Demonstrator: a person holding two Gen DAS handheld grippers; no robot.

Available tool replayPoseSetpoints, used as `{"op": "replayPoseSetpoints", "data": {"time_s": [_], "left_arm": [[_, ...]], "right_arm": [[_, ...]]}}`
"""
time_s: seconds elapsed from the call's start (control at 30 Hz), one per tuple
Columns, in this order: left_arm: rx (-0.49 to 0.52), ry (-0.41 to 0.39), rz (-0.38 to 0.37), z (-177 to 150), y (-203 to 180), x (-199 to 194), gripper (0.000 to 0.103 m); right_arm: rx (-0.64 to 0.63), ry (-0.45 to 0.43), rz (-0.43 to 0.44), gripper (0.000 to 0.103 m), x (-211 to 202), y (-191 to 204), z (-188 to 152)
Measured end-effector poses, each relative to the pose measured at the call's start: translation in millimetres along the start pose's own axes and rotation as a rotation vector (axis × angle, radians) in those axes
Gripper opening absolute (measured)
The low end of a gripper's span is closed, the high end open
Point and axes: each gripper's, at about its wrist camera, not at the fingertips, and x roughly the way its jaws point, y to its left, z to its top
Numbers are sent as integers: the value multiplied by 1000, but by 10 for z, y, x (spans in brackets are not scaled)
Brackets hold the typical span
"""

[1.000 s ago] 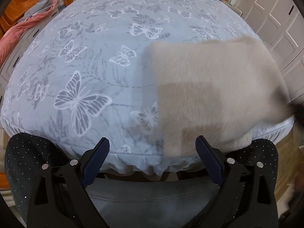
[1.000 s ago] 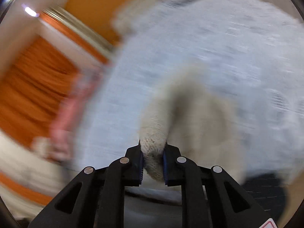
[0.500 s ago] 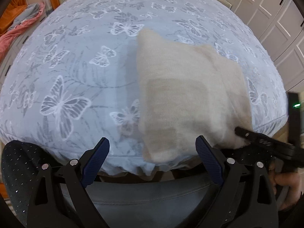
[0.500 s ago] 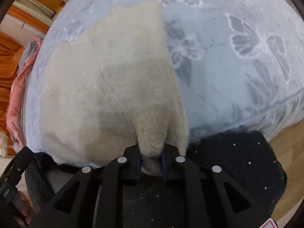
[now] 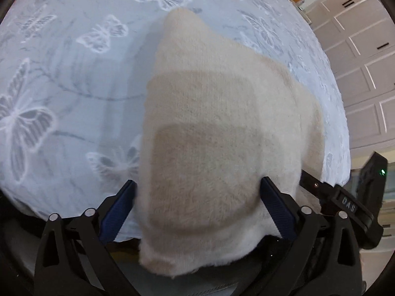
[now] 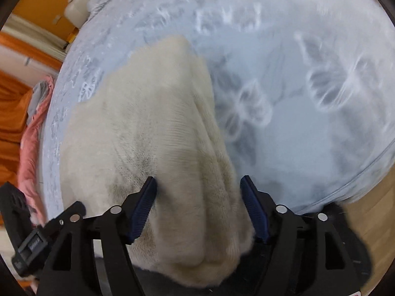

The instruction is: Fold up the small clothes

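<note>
Much of what you see is blurred: in your right wrist view the butterfly-print bedspread (image 6: 308, 128) smears into streaks, and the near edge of the cream knit garment (image 5: 209, 148) runs down below the fingers and out of clear sight in both views. Its lower hem hangs over the bed's near edge, so you cannot tell how far it drapes. The garment lies on the bedspread (image 5: 74, 86) near that front edge, with a darker squarish patch showing on its top face, hard to read as a layer underneath or a pocket. Your left gripper (image 5: 197, 207) is spread wide and its jaws are opening; the garment sits between the blue pads (image 5: 276, 209), which lie at its sides without squeezing it. Your right gripper (image 6: 198, 207) is also opening, with a thick fold of the garment (image 6: 153, 135) lying between its pads (image 6: 143, 204), no longer pinched. The other tool's black body pokes in at the edge of each view. Beyond the bed, white panelled cupboard doors (image 5: 358, 74) and a pink cloth (image 6: 29, 143) by orange curtains are only partly visible.
</note>
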Motion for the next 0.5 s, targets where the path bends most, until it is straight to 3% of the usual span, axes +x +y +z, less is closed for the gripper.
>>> {"op": "replayPoseSetpoints", "data": {"time_s": [0.17,0.23,0.27,0.3,0.33,0.4,0.5], "left_arm": [[14,51,-13,63,-14,259,98],[-6,63,-25,95,-16,240,95],[-2,59,-25,101,-20,204,91],[20,46,-19,102,-63,128,79],[50,37,-11,103,-90,58,67],[111,13,-3,101,-169,-99,53],[135,-42,-61,142,-222,-487,47]], "right_arm": [[118,55,107,86,164,-58,5],[102,60,104,76,175,8,14],[84,58,123,61,160,54,15],[69,49,123,46,108,95,15],[40,29,111,41,25,166,5],[-14,-26,113,36,-188,315,-36],[-77,-128,162,31,-561,576,-115]]}}
